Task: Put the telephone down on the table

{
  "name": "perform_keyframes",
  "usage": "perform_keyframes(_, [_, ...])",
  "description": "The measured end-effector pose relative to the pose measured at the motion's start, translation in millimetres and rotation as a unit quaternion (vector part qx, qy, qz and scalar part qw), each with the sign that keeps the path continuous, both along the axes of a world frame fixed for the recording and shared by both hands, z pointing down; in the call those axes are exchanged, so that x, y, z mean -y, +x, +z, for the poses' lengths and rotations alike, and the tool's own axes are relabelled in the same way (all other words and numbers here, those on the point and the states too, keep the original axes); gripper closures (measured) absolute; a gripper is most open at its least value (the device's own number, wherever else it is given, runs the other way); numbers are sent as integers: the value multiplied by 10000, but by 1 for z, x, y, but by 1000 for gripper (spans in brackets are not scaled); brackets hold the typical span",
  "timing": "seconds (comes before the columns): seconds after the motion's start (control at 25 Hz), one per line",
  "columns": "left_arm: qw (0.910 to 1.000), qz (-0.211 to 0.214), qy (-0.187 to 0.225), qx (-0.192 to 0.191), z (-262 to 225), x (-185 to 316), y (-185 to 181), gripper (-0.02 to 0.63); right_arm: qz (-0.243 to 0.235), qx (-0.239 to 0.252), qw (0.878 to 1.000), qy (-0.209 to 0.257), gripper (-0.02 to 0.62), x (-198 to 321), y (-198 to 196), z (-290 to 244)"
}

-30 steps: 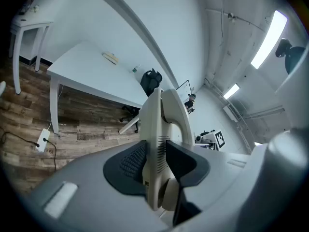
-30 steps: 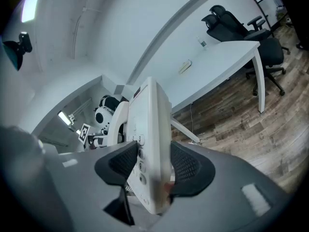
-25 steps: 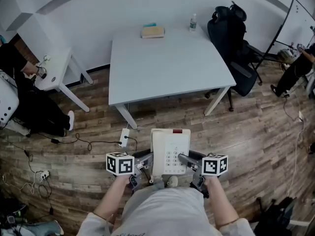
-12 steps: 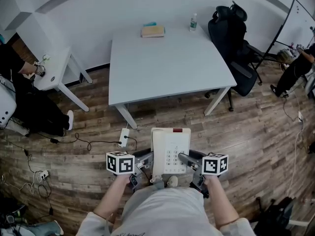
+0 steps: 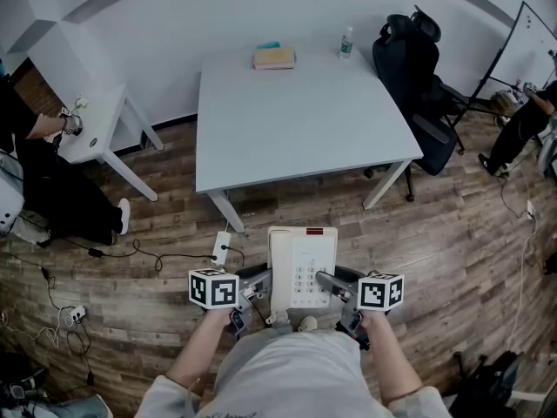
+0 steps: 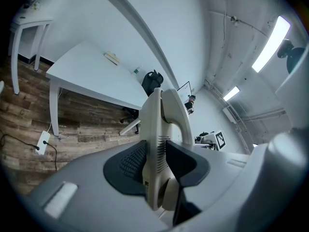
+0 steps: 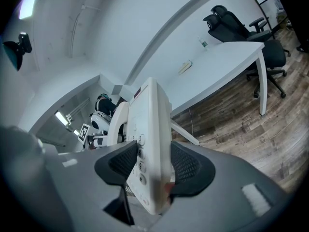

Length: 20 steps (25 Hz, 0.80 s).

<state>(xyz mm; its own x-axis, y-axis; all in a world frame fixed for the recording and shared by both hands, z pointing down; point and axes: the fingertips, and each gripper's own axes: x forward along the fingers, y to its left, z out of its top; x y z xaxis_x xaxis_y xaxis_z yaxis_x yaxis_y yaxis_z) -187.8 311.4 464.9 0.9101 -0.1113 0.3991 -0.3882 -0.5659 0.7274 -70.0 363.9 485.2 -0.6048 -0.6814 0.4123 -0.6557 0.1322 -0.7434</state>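
**Telephone held in both grippers, short of the tabletop**

The cream telephone (image 5: 301, 268) hangs in the air over the wooden floor (image 5: 452, 242), close in front of the person and well short of the tabletop's (image 5: 296, 120) near edge. Its keypad faces up and a red strip marks its far end. The left gripper (image 5: 252, 287) clamps the telephone's left side, where the handset lies; in the left gripper view both dark pads press against the casing. The right gripper (image 5: 329, 281) clamps the right side, and the right gripper view shows its pads squeezing the body beside the buttons. Both grippers point forward and slightly down.

On the tabletop, a tan book (image 5: 274, 57) lies at the far edge and a bottle (image 5: 346, 43) stands near the far right corner. A black office chair (image 5: 418, 77) sits just beside the tabletop's right edge. A white power strip (image 5: 220, 246) lies on the floor near the near left table leg.
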Motion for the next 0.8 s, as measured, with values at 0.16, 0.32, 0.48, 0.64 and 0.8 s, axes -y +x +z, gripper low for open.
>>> perform_keyframes(0.16, [10000, 36, 4, -13, 0, 13, -6, 465, 45, -34, 10000, 22, 370, 13, -6, -1])
perform_keyframes(0.32, [9999, 97, 16, -50, -1, 24, -11, 465, 127, -37, 9999, 50, 370, 21, -12, -1])
perform_keyframes(0.48, [9999, 146, 20, -77, 0, 33, -13, 465, 205, -59, 9998, 64, 370, 29, -14, -1])
perform_keyframes(0.64, [9998, 193, 6, -74, 2, 41, -12, 465, 259, -59, 9996, 47, 370, 36, -14, 2])
perform_keyframes(0.8, [9997, 218, -4, -95, 4, 46, -11, 465, 285, -76, 9995, 72, 370, 40, -13, 2])
